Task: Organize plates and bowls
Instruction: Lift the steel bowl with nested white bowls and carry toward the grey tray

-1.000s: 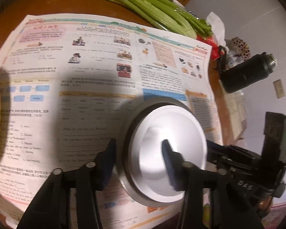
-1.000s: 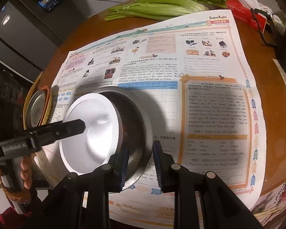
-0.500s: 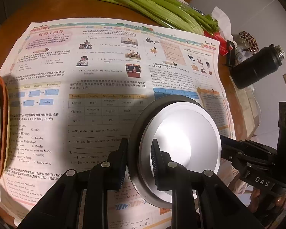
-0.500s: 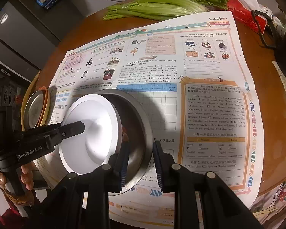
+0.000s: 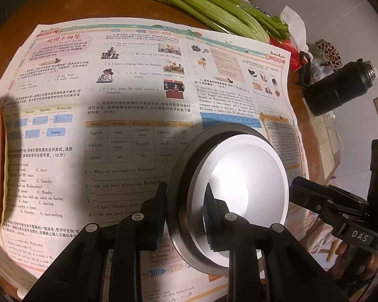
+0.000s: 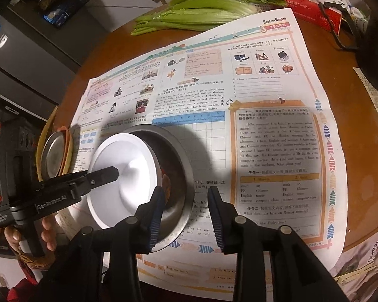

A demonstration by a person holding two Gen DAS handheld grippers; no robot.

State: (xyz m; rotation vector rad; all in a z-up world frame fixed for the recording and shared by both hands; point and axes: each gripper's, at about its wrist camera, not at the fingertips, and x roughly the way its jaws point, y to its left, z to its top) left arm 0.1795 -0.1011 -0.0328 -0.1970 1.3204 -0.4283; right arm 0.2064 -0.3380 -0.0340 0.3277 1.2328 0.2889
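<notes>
A white bowl (image 5: pixel 249 188) sits inside a steel bowl (image 5: pixel 186 166), both tilted on the newspaper (image 5: pixel 118 115). My left gripper (image 5: pixel 182 216) is shut on the rims of the two bowls, one finger outside the steel wall, one inside the white bowl. In the right wrist view the white bowl (image 6: pixel 121 176) and steel bowl (image 6: pixel 179 161) lie at lower left. My right gripper (image 6: pixel 186 216) is open around the steel bowl's near rim, its pads clear of it. The left gripper's finger (image 6: pixel 100 176) reaches into the white bowl.
A stack of plates with a steel plate on an orange one (image 6: pixel 54 154) sits at the table's left edge. Celery (image 5: pixel 206 2) lies at the back. A black flask (image 5: pixel 337 90) and red tissue box (image 6: pixel 312 7) stand at the right. The round wooden table (image 6: pixel 360 136) drops off nearby.
My right gripper has opened from its grip on the steel bowl's rim. My left gripper stays shut on the two rims, and the bowls have barely moved.
</notes>
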